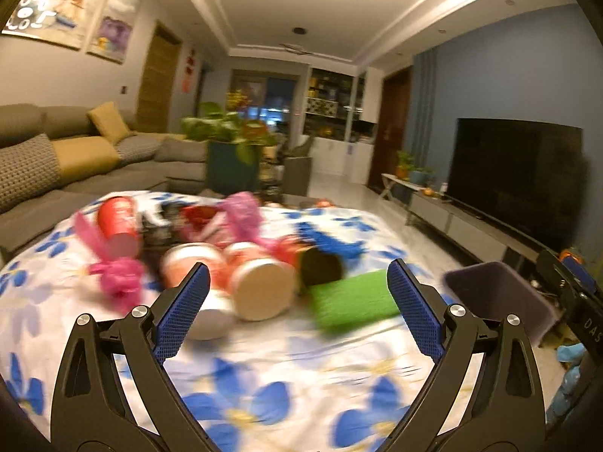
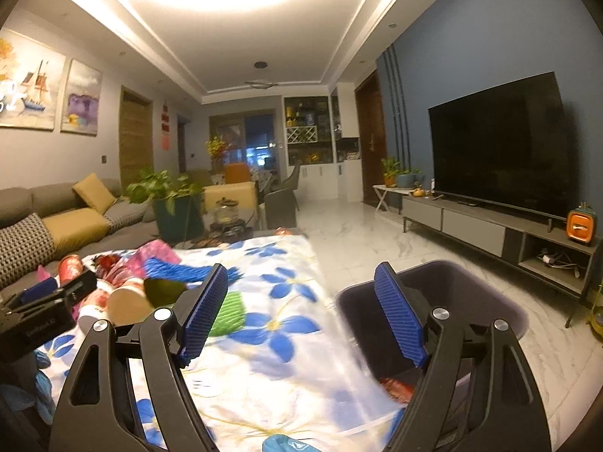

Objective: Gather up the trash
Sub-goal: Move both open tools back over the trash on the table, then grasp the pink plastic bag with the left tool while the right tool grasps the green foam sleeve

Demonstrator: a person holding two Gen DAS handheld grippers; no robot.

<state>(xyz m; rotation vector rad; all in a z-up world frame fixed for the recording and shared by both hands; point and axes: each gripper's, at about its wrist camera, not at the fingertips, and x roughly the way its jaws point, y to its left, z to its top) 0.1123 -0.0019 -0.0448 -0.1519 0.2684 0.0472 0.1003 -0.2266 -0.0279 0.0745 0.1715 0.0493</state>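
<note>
The left gripper (image 1: 297,277) gapes empty at lower centre before blurred cups (image 1: 260,286). The right gripper (image 2: 301,277), likewise spread, hangs over the dark bin (image 2: 471,293) at lower right

Both views share blurry table (image 1: 264,376).

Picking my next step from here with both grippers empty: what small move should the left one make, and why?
Probably ease the left gripper forward and down onto the cream-ended cup. Its jaws are open and empty, the cup lies on its side nearest them among the pile, and the dark bin stands open beside the table on the right.
</note>
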